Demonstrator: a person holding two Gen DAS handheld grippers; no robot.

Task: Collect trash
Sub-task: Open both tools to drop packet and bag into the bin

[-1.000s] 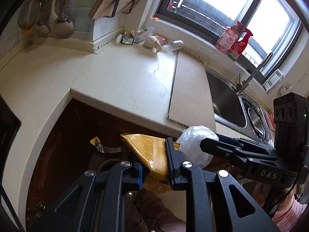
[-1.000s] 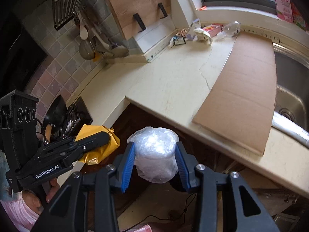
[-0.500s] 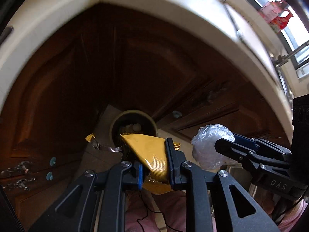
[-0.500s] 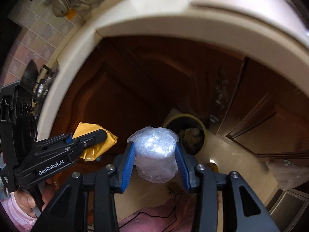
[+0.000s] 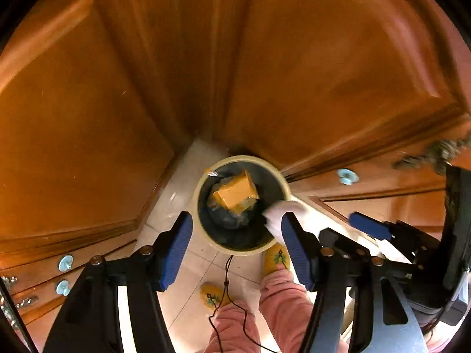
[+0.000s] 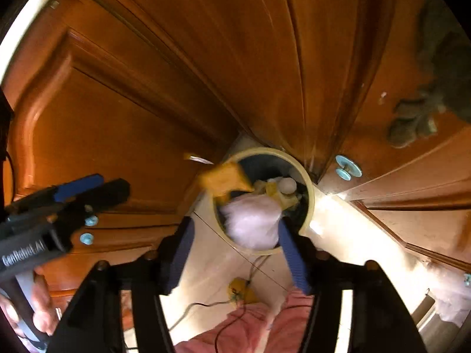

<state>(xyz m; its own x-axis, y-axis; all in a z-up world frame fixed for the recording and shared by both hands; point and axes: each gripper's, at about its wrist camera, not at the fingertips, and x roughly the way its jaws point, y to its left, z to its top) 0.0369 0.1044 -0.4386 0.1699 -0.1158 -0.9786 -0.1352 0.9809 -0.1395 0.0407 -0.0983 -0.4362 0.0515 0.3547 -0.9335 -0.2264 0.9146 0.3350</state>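
Note:
A round cream-rimmed bin [image 5: 206, 232] stands on the floor in the cabinet corner; it also shows in the right wrist view [image 6: 309, 206]. My left gripper [image 5: 237, 245] is open above it, and the yellow wrapper [image 5: 237, 189] lies inside the bin. In the right wrist view the yellow wrapper [image 6: 225, 181] is blurred at the bin's rim. My right gripper [image 6: 237, 250] is open, and the crumpled clear plastic [image 6: 251, 220] is blurred over the bin mouth between the fingers; it also shows in the left wrist view [image 5: 284, 210].
Brown wooden cabinet doors [image 5: 88, 88] with pale blue knobs [image 5: 347, 175] close in on both sides of the bin. The person's pink trousers [image 5: 279, 300] and yellow slippers [image 5: 212, 294] are on the tiled floor below. A cable [image 5: 226, 288] hangs down.
Both grippers swung down from the counter to the bin and opened. The yellow wrapper left my left gripper and dropped into the bin; the clear plastic left my right gripper.

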